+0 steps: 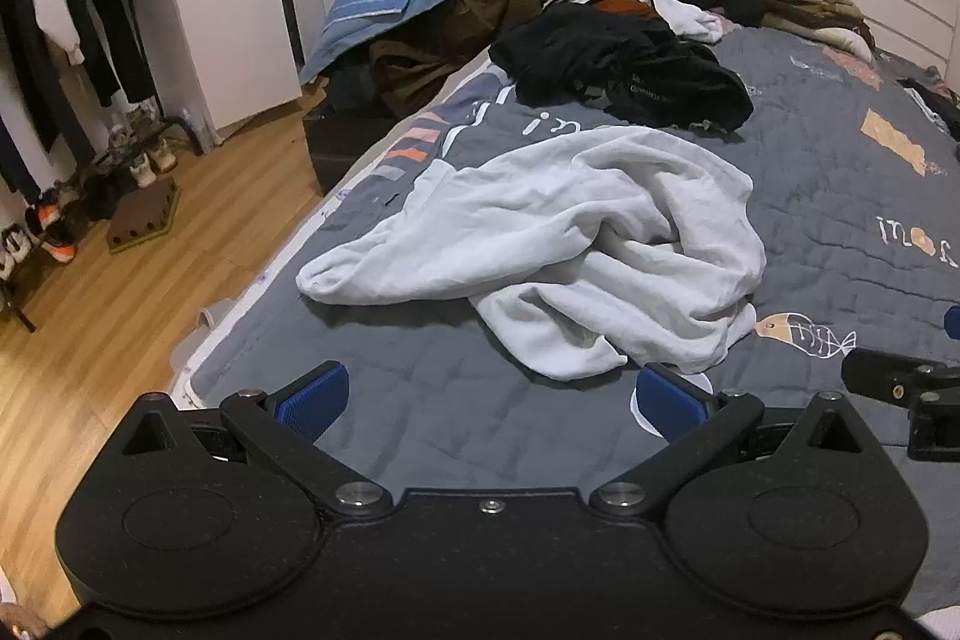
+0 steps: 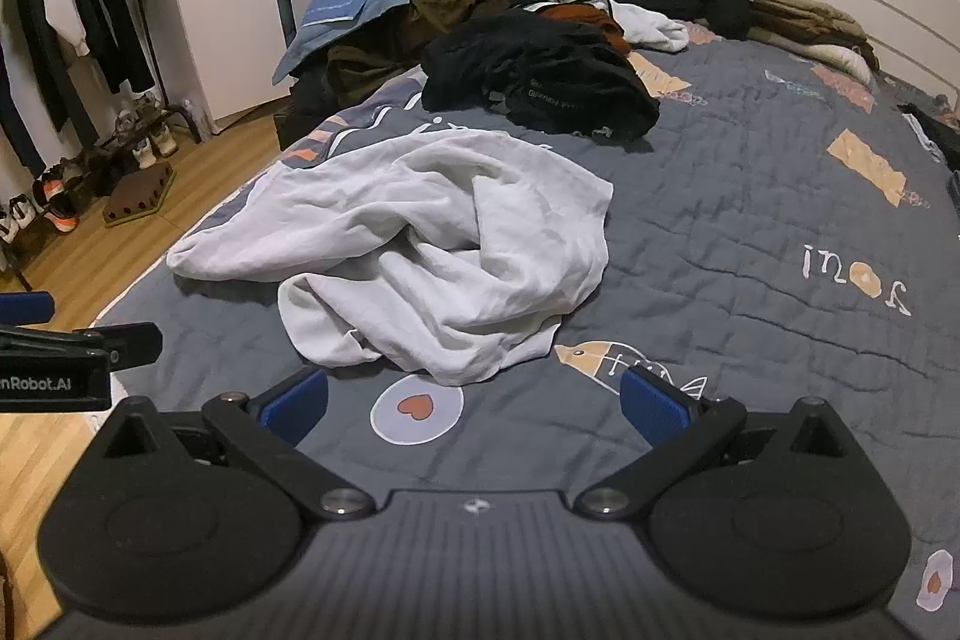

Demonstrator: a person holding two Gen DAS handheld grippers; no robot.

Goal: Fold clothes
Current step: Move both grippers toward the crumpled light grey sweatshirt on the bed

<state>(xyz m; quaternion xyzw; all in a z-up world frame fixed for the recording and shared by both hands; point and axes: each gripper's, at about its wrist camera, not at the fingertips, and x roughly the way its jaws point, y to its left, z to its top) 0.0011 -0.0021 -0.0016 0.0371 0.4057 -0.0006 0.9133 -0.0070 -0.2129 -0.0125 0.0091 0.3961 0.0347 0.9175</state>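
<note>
Both tongs, the left tongs (image 1: 492, 400) and right tongs (image 2: 474, 400), hover released and empty just short of the crumpled white garment (image 1: 558, 244), which sprawls across the bed (image 2: 780, 220) toward its left edge, nearer the left tongs.

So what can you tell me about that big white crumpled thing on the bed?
The white garment is a soft, thick-looking piece of clothing, maybe a sweatshirt, though its shape is too bunched to be sure. It lies in a wrinkled heap with deep folds, and one long part, likely a sleeve, stretches toward the bed's edge near the wooden floor. It rests on the grey quilt, just in front of a pile of black clothes, apart from it. Nothing is gripping it.
</note>
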